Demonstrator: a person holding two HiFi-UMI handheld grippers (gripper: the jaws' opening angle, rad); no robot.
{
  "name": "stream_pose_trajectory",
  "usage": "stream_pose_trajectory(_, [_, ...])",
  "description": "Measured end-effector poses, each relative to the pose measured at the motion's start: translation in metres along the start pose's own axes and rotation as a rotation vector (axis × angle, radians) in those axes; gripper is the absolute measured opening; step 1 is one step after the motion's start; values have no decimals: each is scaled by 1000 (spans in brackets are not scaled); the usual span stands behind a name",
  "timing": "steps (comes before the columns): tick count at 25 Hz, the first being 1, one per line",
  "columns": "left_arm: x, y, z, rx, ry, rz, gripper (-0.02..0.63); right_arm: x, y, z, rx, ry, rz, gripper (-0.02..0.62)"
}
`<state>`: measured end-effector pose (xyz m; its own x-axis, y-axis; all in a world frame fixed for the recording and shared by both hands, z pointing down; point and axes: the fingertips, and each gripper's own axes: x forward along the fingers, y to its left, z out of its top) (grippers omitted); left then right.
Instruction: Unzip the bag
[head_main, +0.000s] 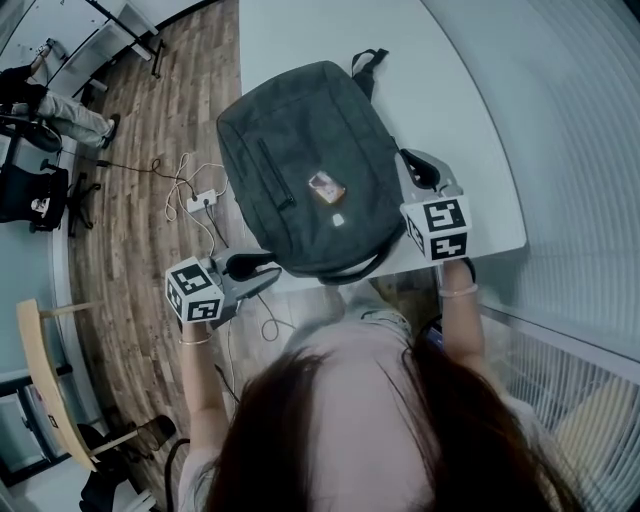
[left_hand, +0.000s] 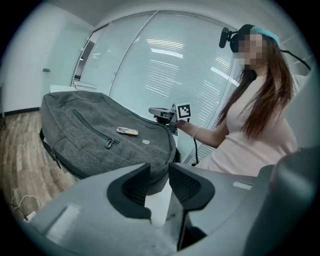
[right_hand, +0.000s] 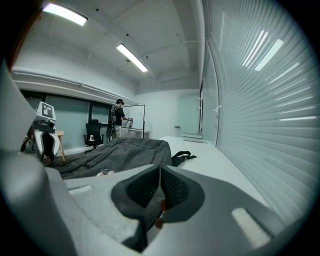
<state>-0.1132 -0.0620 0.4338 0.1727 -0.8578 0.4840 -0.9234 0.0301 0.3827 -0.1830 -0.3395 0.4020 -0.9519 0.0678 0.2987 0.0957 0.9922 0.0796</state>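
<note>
We wear a pale pink top (left_hand: 250, 145). Our left gripper (head_main: 266, 272) and right gripper (head_main: 413, 162) are grey, with black-marked white cubes (head_main: 193, 291).

The dark grey fabric backpack (head_main: 300, 150) lies flat with its front panel up, between my left fingers (head_main: 250, 268) and my right fingers (head_main: 420, 168). Its near rim sits just ahead of my left fingers, not between them. Its right side runs just beside my right fingers, and I cannot tell whether they touch. The slanted front pocket zip (head_main: 272, 170) is shut, with its pull (left_hand: 110, 144) lying flat at the nearer end. Its black straps (head_main: 368, 62) trail from the end farthest from both
</note>
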Motion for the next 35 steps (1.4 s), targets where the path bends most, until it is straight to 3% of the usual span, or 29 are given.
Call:
stream_pose_trajectory(18, [-30, -7, 3, 68, -219, 150, 123, -48, 76, 19, -55, -51, -57, 14])
stream_pose_trajectory(26, [-43, -20, 18, 138, -312, 267, 110, -75, 98, 32, -81, -101, -86, 4])
stream_pose_trajectory(35, [-56, -46, 37, 172, -421, 351, 57, -109, 122, 42, -80, -169, -131, 3])
